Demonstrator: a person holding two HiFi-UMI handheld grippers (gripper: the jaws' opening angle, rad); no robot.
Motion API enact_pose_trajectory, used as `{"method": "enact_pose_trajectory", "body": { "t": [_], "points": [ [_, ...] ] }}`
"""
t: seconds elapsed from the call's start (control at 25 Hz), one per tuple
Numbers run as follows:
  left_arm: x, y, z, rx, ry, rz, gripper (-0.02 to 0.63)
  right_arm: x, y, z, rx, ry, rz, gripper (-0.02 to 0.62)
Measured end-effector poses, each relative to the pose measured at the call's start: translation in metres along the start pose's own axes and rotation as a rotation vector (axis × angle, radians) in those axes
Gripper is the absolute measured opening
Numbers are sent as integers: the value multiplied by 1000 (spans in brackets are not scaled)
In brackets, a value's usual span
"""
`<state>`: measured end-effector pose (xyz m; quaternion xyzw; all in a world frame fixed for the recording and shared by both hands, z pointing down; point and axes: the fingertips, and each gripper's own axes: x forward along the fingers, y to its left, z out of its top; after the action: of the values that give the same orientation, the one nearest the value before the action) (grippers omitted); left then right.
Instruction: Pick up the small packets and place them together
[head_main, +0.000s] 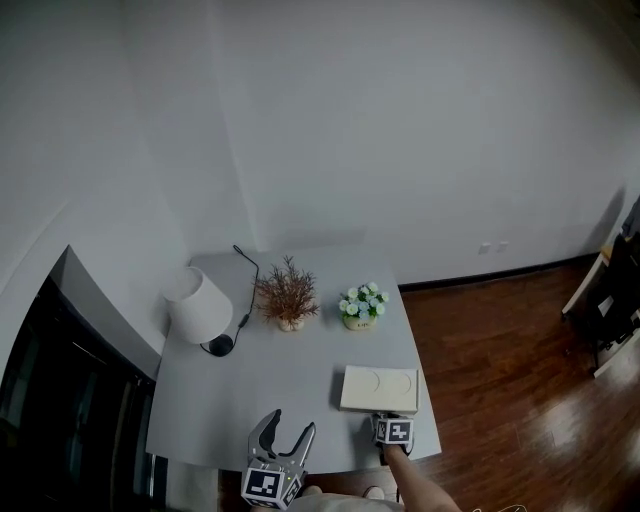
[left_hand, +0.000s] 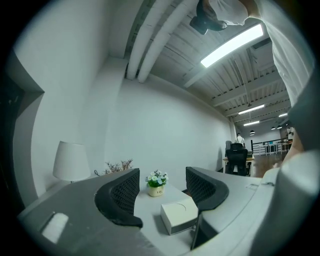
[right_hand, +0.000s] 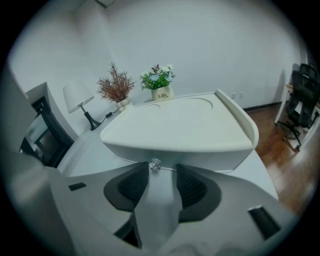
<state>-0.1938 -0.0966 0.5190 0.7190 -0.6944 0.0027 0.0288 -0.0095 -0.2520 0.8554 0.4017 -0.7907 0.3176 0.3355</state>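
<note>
No small packets show in any view. A white, flat, lidded box (head_main: 379, 388) (right_hand: 180, 125) lies near the front right of the grey table (head_main: 260, 380). My right gripper (head_main: 388, 418) (right_hand: 162, 172) points down at the box's near wall. Its jaws stand narrow with a gap between them. A tiny shiny clear knob-like thing (right_hand: 155, 164) sits on that wall by the left fingertip, and neither pad presses on it. My left gripper (head_main: 290, 424) (left_hand: 162, 172) hovers level over the table's front edge, open and with nothing in it. The box (left_hand: 177, 215) lies ahead of it.
At the back of the table stand a white lamp (head_main: 200, 305) with its cable, a dried brown plant (head_main: 288, 292) and a pot of white flowers (head_main: 362, 306). Wooden floor (head_main: 500, 340) lies to the right, with dark chairs (head_main: 610, 300) at its far edge.
</note>
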Motion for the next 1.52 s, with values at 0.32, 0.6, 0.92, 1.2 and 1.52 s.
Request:
{"method": "enact_pose_trajectory", "body": {
  "t": [0.32,0.6,0.92,1.2,1.52],
  "points": [
    [-4,3,-7,-28,5,6,278,5,0,-1,54,32,-101,170],
    [-15,3,-10,-37,10,15,278,13,6,-2,163,24,-182,98],
    [-31,18,-23,-88,27,60,278,-4,15,-22,-14,43,-76,86],
    [-17,-2,-31,-125,32,2,278,-40,36,-98,-33,142,26,81],
    [-7,-21,-32,-133,39,-55,278,-40,44,-115,-85,138,18,81]
  ]
}}
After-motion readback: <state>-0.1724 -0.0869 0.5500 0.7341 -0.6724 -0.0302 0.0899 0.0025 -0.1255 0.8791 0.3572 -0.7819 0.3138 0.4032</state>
